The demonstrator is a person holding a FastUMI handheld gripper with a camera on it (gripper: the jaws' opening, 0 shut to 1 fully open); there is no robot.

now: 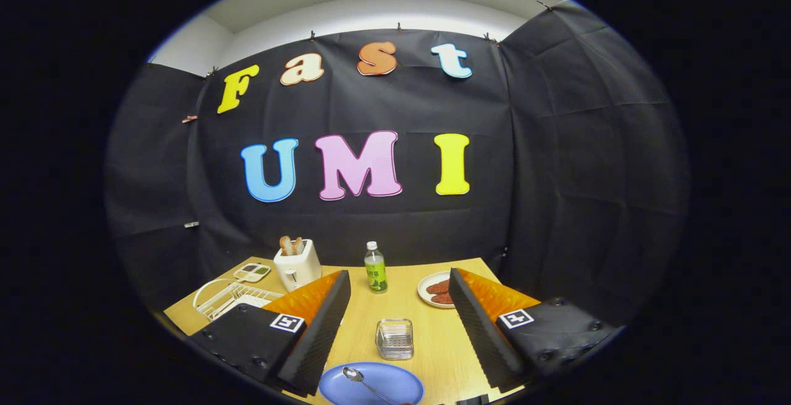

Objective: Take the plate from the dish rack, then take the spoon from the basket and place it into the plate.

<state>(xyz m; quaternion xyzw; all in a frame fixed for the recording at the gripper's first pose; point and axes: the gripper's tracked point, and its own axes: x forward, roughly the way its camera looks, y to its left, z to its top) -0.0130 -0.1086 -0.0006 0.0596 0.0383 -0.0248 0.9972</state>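
gripper (398,324): fingers spread wide, ribbed pads, holding nothing | plate (395,386): round, smooth blue, on wooden table (426,343), between the fingers | spoon (364,381): shiny metal, lying in plate | basket (395,338): square wire mesh, just beyond plate | dish rack (232,297): white wire, well left of plate

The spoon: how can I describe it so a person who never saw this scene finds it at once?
On the wooden table, look between the open gripper fingers to the blue plate nearest them. The spoon lies on that plate, just before the empty metal basket. It is the one shiny slim utensil there.
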